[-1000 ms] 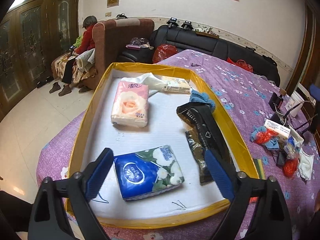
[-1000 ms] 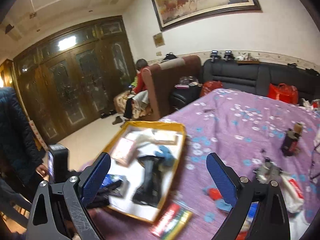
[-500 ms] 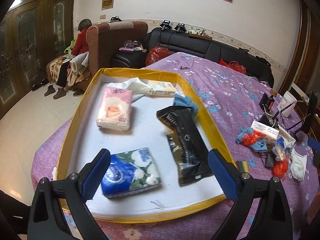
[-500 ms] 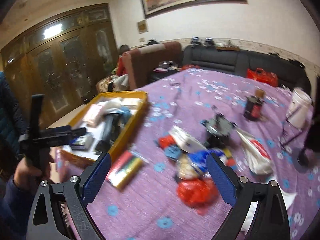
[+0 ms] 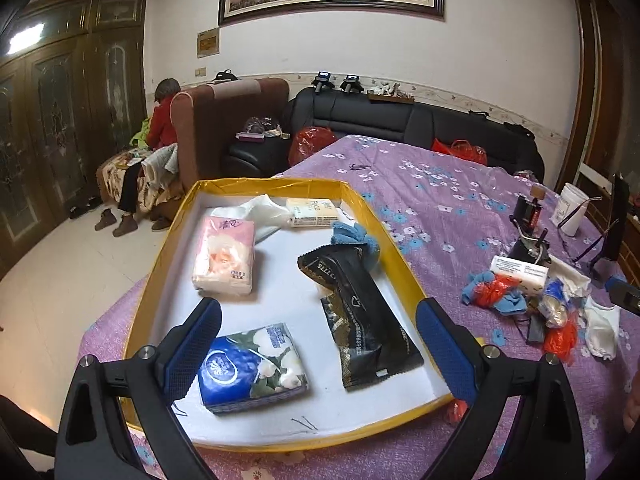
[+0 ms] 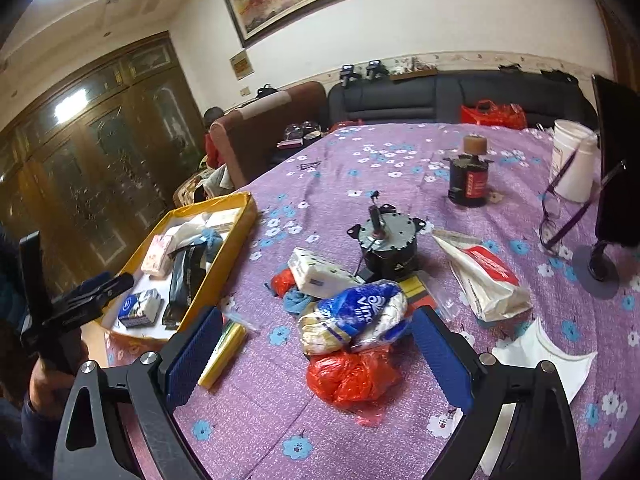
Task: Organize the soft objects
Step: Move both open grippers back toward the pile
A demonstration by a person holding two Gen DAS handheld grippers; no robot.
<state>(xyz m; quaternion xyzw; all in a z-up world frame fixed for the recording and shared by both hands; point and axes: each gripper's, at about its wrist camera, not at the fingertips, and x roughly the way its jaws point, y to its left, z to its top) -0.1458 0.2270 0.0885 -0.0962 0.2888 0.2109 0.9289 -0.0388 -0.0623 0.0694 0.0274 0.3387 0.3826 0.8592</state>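
From the left wrist view, the left gripper (image 5: 318, 344) is hanging with its fingers spread wide and gripping nothing, over the near end of the yellow-rimmed tray (image 5: 402, 256), where the blue tissue pack (image 5: 253, 368) is lying just beside the left finger and the black packet (image 5: 360, 316) is stretching diagonally toward the right rim, leaving bare white floor between them and the pink tissue pack (image 5: 225, 255). Compared with a second ago, the tray is sitting lower and farther off, so the gripper has been pulling back. From the right wrist view, the right gripper (image 6: 318, 354) is also standing wide apart and empty above the purple tablecloth (image 6: 360, 160), framing the blue-and-white bag (image 6: 356, 322) and the red plastic bag (image 6: 352, 374) just below it; a second ago it was facing the tray instead. Only this view is showing the left gripper (image 6: 76, 300) from the side, and the round motor (image 6: 386, 240).
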